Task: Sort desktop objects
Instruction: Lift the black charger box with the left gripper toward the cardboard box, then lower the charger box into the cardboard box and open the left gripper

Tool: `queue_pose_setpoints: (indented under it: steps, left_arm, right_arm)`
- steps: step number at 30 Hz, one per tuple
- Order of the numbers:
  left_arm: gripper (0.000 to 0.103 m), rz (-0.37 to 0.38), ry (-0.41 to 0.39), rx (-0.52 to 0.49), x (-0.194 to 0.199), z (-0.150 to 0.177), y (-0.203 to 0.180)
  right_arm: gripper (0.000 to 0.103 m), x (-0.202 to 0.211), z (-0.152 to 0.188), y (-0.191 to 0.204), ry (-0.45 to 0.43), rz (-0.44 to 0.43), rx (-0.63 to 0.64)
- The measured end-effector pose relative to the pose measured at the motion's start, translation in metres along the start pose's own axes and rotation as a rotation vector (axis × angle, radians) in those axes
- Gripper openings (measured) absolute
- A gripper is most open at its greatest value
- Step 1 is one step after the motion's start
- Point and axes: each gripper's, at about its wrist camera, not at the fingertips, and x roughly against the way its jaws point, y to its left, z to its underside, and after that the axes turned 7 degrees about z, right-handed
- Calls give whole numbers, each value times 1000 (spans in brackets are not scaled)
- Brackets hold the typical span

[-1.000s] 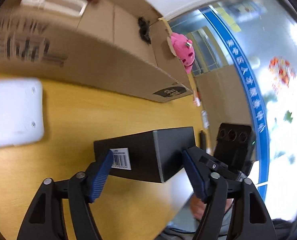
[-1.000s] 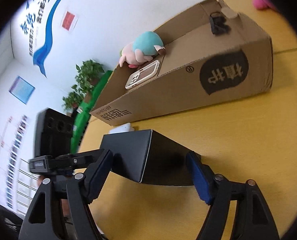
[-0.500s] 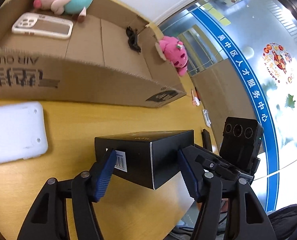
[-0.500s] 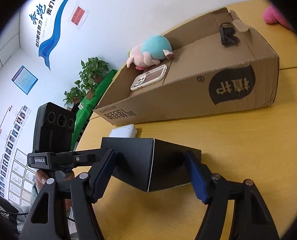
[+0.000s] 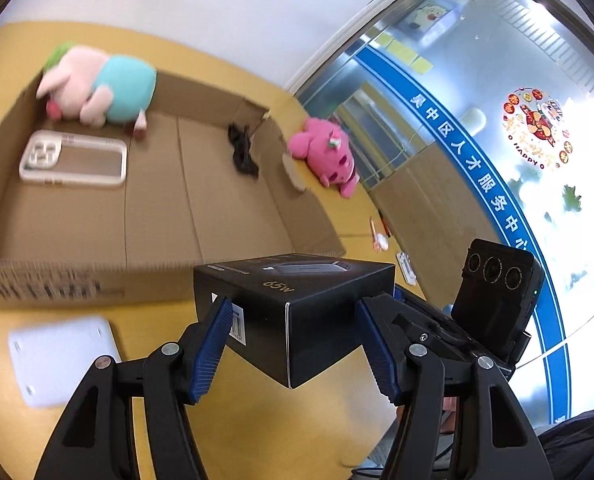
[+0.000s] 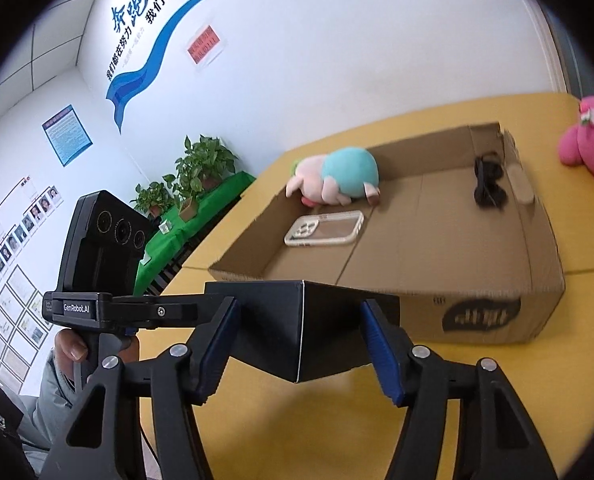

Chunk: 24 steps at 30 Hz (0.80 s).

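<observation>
One yellow wooden counter [image 5: 257,420] carries one open, shallow brown cardboard box [image 5: 217,216] with a dark printed logo on its short wall, unreadable in the blur. Inside lie one pink-and-teal plush toy [image 5: 109,88] in a far corner, one clear phone case with white rim [image 5: 73,158] beside it, and one small black clip-like item [image 5: 241,152] by the other end wall. A second, bright pink plush toy [image 5: 329,156] sits on the counter outside that wall. One flat white rectangular device [image 5: 61,356] lies at the counter's near edge.

One black rectangular carton [image 5: 293,312], marked "65w" with a barcode sticker, hangs above the near edge. The left claw [image 5: 297,340] and the right claw [image 6: 303,344] each clamp it half open, blue pads pressed on opposite faces; the right jaws have just been closing. The left claw's body reads "GenRobot.AI".
</observation>
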Motion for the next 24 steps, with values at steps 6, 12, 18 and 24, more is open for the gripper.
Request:
queue_pose_setpoints:
  steps: [6, 12, 18, 24]
  left_arm:
    - [67, 1, -50, -64, 11, -34, -10]
    - [67, -17, -103, -143, 20, -86, -17]
    - [67, -60, -145, -198, 11, -145, -12]
    - [67, -87, -142, -189, -15, -189, 20]
  right_arm:
    - [60, 2, -30, 7, -72, 4, 46]
    - [59, -11, -80, 10, -131, -12, 125]
    - [60, -36, -125, -6, -156, -36, 117]
    - [60, -78, -150, -31, -114, -30, 105]
